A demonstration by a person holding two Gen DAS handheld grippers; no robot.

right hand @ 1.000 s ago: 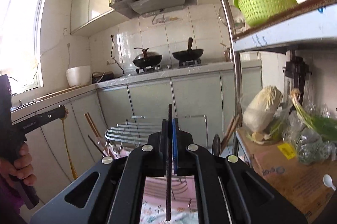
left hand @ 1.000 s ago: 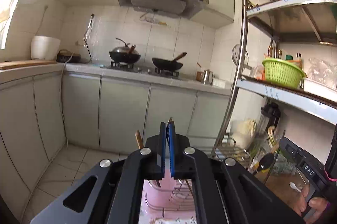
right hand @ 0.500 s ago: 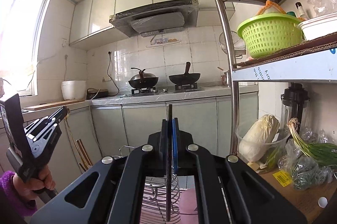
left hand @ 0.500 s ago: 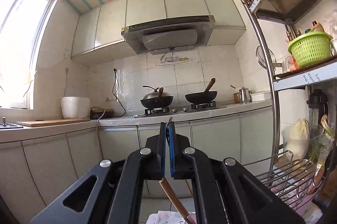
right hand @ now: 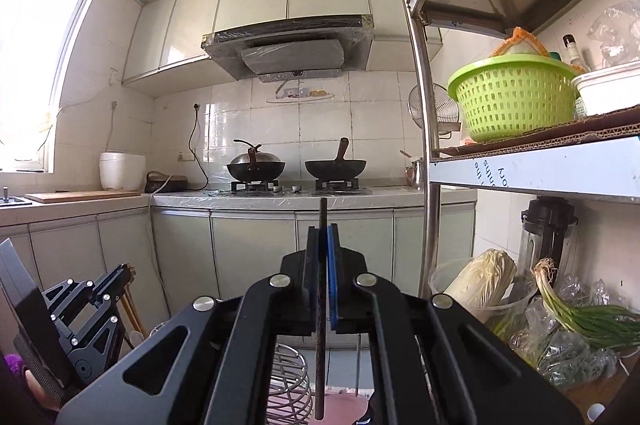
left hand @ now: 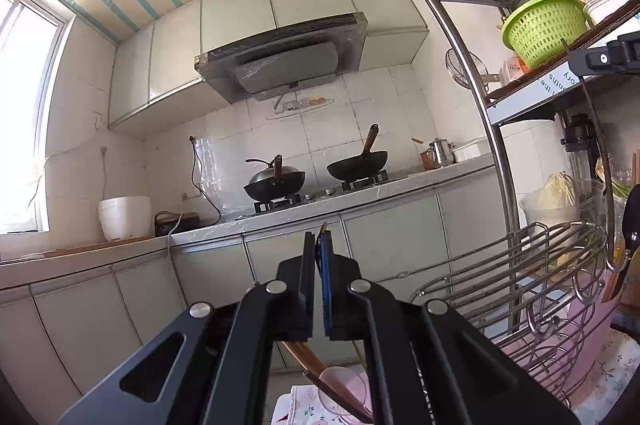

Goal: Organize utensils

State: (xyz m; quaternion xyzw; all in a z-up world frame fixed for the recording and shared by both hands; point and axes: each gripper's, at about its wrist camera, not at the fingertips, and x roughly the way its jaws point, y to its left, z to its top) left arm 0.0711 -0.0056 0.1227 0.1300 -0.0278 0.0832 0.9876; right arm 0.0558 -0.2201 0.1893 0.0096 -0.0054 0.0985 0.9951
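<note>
The left gripper [left hand: 319,249] is seen with its fingers pressed together on a thin brown chopstick [left hand: 316,373]; a small tip pokes out above the pads and the rest slants down below the fingers toward the lower right. A pink floral cloth [left hand: 308,405] is seen under it at the bottom edge. A wire utensil rack [left hand: 532,289] is seen to the right of the left gripper, with a pink surface behind its wires.

The right gripper [right hand: 324,257] is pinched on a dark chopstick [right hand: 321,345], held upright, its top sticking up above the fingers and its lower end hanging down past them. A wire rack [right hand: 288,385] is visible below, just left of that lower end. In the right wrist view the left gripper [right hand: 124,275] is seen at far left, with brown chopsticks [right hand: 132,309] beside it.

Far across the room two woks [right hand: 256,167] are set on the stove under a range hood [right hand: 292,49]. On the shelf unit at right a green basket [right hand: 512,101] is seen on the upper shelf, a cabbage [right hand: 480,283] and green onions [right hand: 580,317] lower down.
</note>
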